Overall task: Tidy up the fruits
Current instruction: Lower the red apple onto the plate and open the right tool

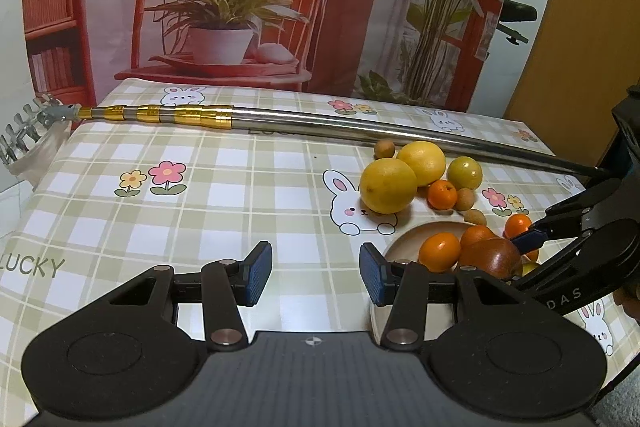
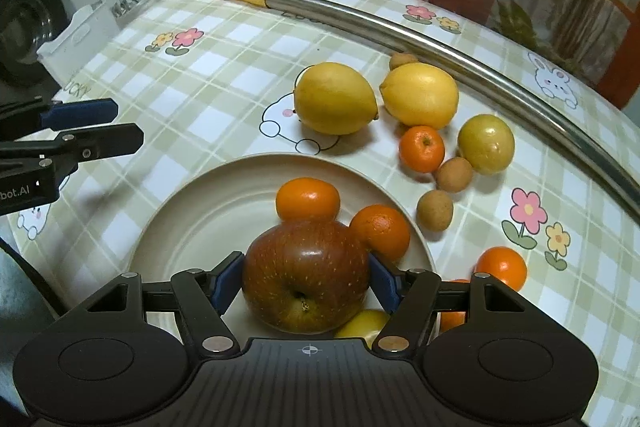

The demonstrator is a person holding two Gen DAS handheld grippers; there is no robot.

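Over plate (image 2: 192,227), russet-speckled red apple (image 2: 306,275)

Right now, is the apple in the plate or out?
In. The apple sits over the plate, beside two oranges, gripped between the right tongs.

A dark red apple (image 2: 306,277) with yellow speckles lies tilted at the near edge of the beige plate (image 2: 192,227), its stem hollow facing the camera. Two mandarins sit in the plate just behind it: one (image 2: 307,199) touching the apple's far side, the other (image 2: 381,231) by the plate's right rim. A yellow fruit (image 2: 362,323) peeks from under the apple. On the tabletop beyond the plate's far rim, two lemons (image 2: 335,98) (image 2: 420,94) lie side by side. Right of them sit a mandarin (image 2: 422,148), a yellow-green round fruit (image 2: 486,143) and three small brown longans (image 2: 454,174) (image 2: 435,209) (image 2: 402,59). Another mandarin (image 2: 502,267) lies off the plate's right rim.
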